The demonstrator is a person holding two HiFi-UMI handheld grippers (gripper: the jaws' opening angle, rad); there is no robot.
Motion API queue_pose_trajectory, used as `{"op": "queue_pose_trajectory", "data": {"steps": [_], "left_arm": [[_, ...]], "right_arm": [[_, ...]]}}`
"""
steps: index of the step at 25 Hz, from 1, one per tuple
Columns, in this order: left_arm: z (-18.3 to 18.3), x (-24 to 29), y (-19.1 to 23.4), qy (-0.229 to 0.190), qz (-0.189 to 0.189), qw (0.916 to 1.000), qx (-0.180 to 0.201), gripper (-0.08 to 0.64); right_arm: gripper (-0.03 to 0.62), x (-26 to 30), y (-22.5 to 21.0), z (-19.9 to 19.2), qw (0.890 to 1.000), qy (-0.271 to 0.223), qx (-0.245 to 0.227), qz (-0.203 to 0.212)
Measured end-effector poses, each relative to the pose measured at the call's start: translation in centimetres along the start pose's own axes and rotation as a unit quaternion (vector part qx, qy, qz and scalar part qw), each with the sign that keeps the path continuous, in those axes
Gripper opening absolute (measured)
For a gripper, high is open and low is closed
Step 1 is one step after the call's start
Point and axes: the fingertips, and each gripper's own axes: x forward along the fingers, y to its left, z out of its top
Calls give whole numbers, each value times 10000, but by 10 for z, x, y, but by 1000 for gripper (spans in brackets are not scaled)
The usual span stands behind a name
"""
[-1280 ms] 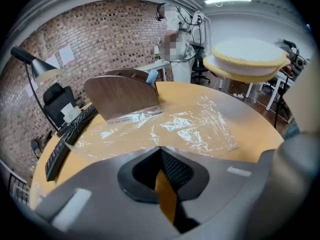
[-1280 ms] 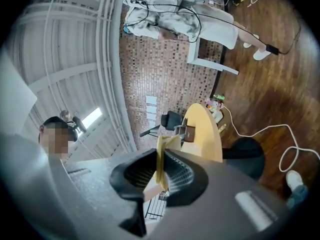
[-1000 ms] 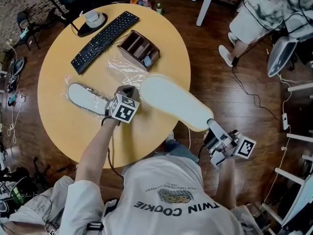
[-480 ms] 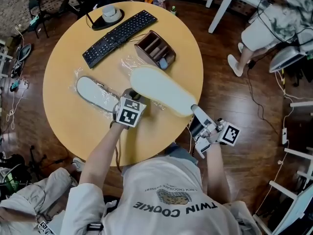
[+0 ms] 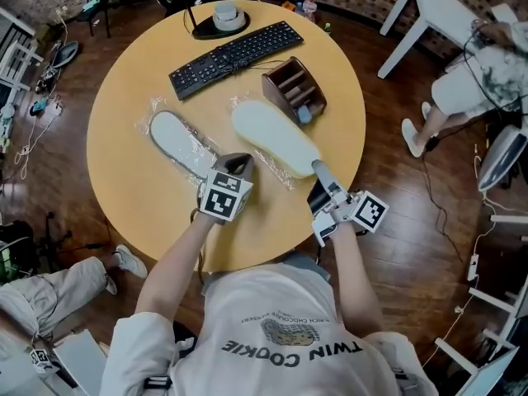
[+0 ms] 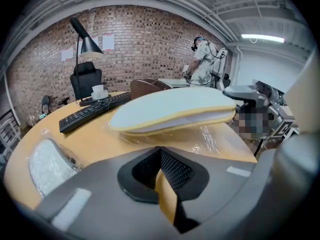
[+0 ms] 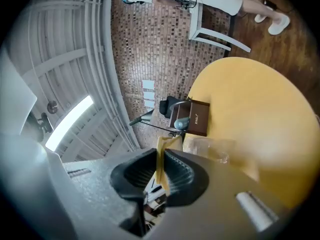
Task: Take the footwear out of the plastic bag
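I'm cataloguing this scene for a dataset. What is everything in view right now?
table: 1, yellow, round, centre
keyboard: 1, black, far side of table
organiser: 1, brown, right of keyboard
cup: 1, white, far edge, on a black base
loose slipper: 1, white with yellow edge, raised over the table
plastic bag: 1, clear, on the table beneath it
bagged slipper: 1, white in clear plastic, table's left
standing person: 1, pale clothes, far right
second person: 1, beige trousers, lower left
left gripper: 1, grey, mid-table, jaws nearly together, grip unclear
right gripper: 1, grey, table's near right, shut on the loose slipper
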Motion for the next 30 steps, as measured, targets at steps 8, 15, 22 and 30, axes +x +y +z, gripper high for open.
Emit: {"op": "queue_pose_trajectory", "data": {"steps": [8,15,22,30], "left_arm": [[18,-28,-19,-420,306,9974,-492,3],[22,-50,-53,-655,450,9946,-671,3],[6,-80,-66,-875,716,9870,-1143,3],[3,-125,-78,-1267,995,9790,-1248,3]], "right_arm": [[54,28,-20,-21,9919,714,-653,-819],[80,19,-48,-33,9550,1530,-1671,-1915],[190,20,-52,-49,9056,2209,-2816,-2274],[232,4,-51,-59,8507,2580,-3728,-2660]]}}
